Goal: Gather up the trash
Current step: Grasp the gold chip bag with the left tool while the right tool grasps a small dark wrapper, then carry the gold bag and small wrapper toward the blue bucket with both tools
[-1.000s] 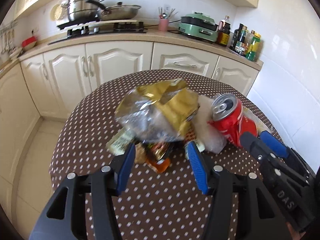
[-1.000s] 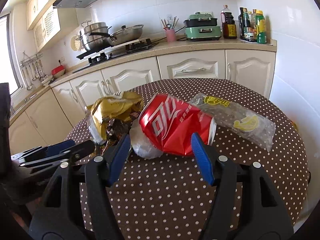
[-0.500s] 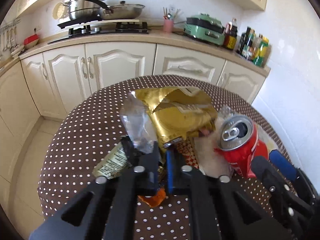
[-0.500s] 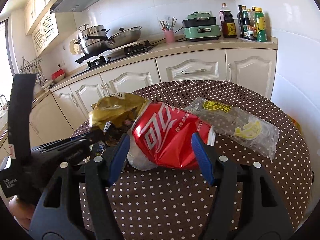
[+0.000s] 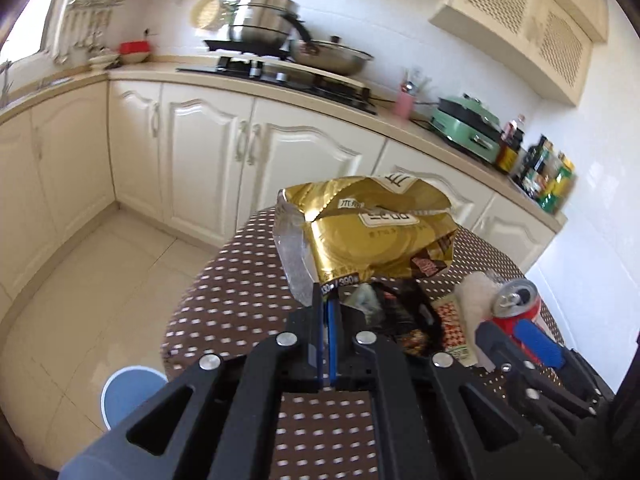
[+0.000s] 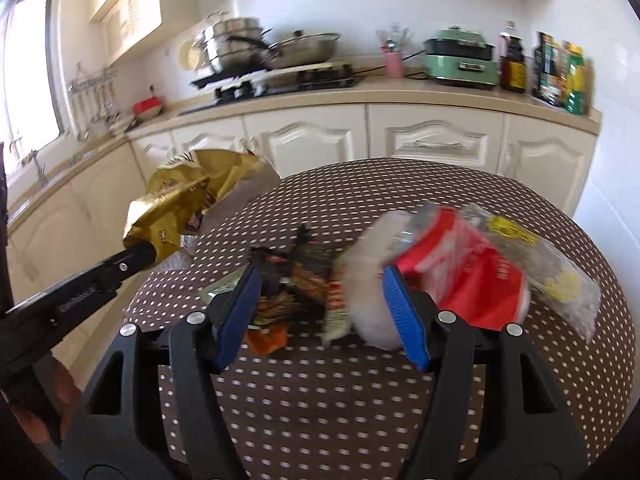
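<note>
My left gripper (image 5: 326, 300) is shut on the lower edge of a crumpled gold snack bag (image 5: 368, 232) and holds it above the round dotted table (image 5: 248, 292). The bag also shows in the right wrist view (image 6: 188, 204), lifted off the table's left side. My right gripper (image 6: 320, 312) is open and empty, low over a pile of dark and orange wrappers (image 6: 288, 284). A white wad (image 6: 368, 280), a crushed red can (image 6: 464, 276) and a clear plastic bag (image 6: 540, 268) lie to its right.
A blue bin (image 5: 132, 396) stands on the tiled floor left of the table. Cream cabinets, a stove with pots (image 5: 272, 24) and bottles (image 6: 556, 72) line the counter behind. The right gripper shows in the left wrist view (image 5: 536, 340) beside the can (image 5: 516, 300).
My left gripper closed on the gold bag and lifted it up and left off the pile. My right gripper shifted left from the can to over the wrappers, still open.
</note>
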A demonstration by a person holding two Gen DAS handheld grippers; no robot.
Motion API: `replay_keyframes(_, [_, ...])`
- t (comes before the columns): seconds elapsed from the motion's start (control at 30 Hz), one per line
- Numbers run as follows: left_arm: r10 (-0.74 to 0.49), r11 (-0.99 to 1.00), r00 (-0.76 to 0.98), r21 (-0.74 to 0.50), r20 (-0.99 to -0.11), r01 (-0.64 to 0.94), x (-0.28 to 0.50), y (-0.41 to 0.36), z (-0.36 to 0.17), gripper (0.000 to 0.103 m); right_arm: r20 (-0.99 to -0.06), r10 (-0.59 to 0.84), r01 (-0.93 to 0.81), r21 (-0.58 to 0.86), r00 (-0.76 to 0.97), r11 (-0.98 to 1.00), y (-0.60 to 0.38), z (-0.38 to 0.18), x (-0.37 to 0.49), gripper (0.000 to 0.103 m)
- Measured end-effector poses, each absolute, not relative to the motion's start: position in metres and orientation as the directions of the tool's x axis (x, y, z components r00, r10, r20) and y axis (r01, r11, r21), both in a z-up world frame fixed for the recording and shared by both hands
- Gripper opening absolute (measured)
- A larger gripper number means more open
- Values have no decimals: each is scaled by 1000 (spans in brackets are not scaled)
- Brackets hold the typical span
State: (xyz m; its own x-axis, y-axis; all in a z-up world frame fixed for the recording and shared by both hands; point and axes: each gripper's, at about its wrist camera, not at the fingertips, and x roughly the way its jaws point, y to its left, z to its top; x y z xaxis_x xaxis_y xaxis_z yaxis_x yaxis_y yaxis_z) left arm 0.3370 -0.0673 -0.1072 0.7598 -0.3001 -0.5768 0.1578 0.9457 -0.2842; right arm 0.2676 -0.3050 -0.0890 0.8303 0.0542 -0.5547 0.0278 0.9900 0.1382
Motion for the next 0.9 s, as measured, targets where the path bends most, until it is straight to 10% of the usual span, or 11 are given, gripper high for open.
replay_keyframes(0.17, [-299,941,759,-313,-579,131,338,-43,-111,2,-621,37,-5,53,783,999,-277,-100,297,54])
replay_keyframes(0.4, [-317,931,753,-339,-576,133,336,-27,-115,2,-699,4,32,38,715,999,-279,-124,324,5])
replay_keyframes(0.9, [-267,924,794,-380,-547,49,304,52,-109,2,-480,90,-69,62,873,996,-214,-70,273,1])
